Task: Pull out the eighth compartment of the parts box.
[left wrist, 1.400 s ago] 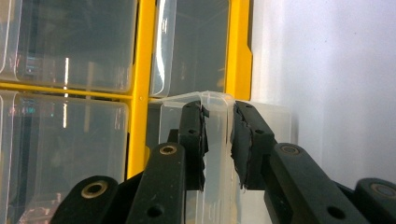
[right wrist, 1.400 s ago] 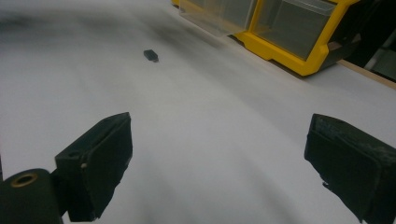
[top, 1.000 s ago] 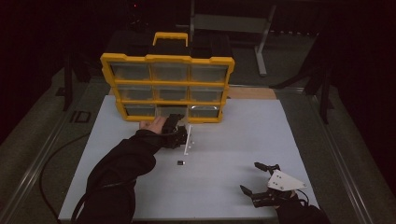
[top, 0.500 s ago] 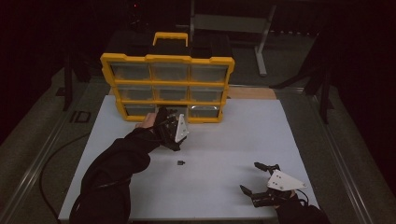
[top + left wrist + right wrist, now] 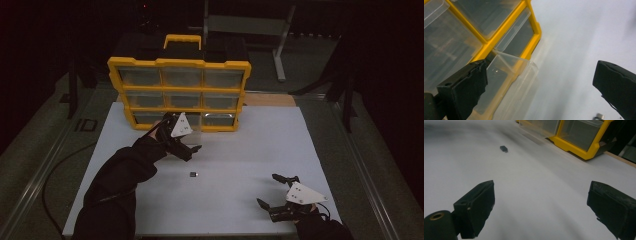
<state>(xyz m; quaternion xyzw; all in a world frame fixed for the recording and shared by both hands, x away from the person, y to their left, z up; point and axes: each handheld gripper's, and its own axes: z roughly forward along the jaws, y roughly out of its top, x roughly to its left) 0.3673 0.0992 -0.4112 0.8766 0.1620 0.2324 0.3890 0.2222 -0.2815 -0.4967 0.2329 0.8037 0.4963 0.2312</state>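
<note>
A yellow organizer [image 5: 180,95] with clear drawers stands at the back of the white table. One bottom drawer [image 5: 509,82] is pulled partly out. My left gripper [image 5: 192,150] hovers just in front of that drawer. Its jaws have just been opening and now stand wide apart, with nothing pressed between them [image 5: 540,75]. A small dark part [image 5: 193,174] lies on the table a little nearer to me, and it also appears as the small part [image 5: 600,116] beside one jaw. My right gripper [image 5: 267,190] rests low at the front right, open and holding nothing [image 5: 541,190]; the small part [image 5: 503,148] lies far ahead of it.
The white table top [image 5: 260,150] stretches between the organizer and the front edge. A wooden strip [image 5: 267,99] runs behind the organizer's right end. A metal stand [image 5: 280,45] is beyond the table, and a cable [image 5: 55,170] trails along the left side.
My left gripper has let go of the pulled-out drawer, opened its jaws wide, and lifted back a little from the organizer. The right gripper has stayed where it was.
</note>
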